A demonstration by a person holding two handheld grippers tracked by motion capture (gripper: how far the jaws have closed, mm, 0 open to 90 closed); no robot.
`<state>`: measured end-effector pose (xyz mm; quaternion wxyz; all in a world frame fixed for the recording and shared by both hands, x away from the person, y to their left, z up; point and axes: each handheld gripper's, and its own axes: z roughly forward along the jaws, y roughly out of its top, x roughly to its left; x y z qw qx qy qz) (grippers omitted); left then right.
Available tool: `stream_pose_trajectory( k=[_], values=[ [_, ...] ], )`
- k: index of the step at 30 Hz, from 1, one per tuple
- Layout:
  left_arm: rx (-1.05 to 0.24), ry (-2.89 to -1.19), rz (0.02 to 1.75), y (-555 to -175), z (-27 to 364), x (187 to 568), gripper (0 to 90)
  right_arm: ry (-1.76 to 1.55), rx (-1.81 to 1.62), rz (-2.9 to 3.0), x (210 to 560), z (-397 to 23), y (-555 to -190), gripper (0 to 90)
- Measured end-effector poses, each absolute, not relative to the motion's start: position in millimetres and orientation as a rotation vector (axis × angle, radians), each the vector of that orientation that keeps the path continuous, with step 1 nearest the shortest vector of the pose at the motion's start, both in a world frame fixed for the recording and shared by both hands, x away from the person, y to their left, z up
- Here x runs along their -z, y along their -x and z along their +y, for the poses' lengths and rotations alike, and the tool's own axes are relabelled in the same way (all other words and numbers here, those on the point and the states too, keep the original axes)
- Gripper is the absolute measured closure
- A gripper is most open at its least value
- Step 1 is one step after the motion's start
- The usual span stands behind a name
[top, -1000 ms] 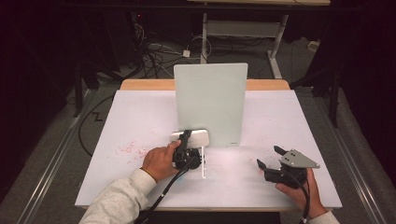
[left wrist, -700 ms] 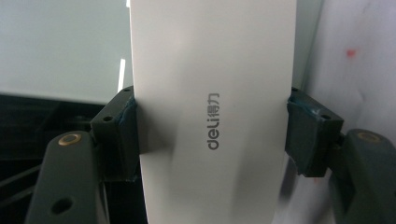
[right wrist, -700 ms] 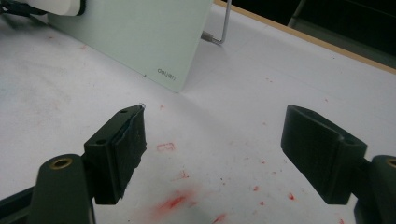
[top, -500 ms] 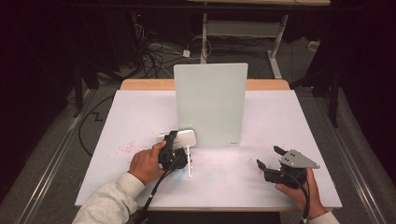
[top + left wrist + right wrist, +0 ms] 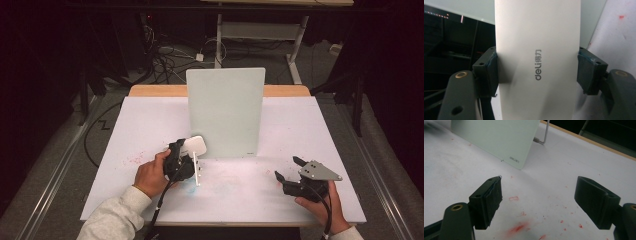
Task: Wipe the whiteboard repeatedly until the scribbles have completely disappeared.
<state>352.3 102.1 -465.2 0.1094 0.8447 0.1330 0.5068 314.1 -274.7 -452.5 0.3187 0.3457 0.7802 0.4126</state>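
Note:
A white eraser block [image 5: 536, 37] printed "deli" sits crosswise between the jaws of my left gripper [image 5: 537, 72], and both pads press on its sides. In the high view this left gripper [image 5: 187, 156] is just left of the lower left corner of an upright pale green board [image 5: 225, 112], with the eraser [image 5: 196, 146] lifted off the table. My right gripper [image 5: 288, 168] rests at the front right, open, with nothing between its jaws. In the right gripper view the gripper [image 5: 539, 195] points over the table toward the board [image 5: 496, 140].
The white table top [image 5: 150, 130] carries red marker smudges [image 5: 517, 228] in front of the board. A metal wire stand [image 5: 545, 135] props the board from behind. Dark floor with cables [image 5: 170, 57] lies beyond the table's far edge.
My left gripper, with the eraser in it, has moved left, away from the front of the board. The right gripper has kept still.

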Motion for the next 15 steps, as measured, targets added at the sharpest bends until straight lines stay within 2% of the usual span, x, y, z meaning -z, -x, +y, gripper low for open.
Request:
stream_pose_trajectory(
  k=[15],
  values=[
    [-1.201,-2.357,0.57,-351,113,443,28.8,-0.886,-1.081,2.066,453,-272,-313,22.8]
  ],
)
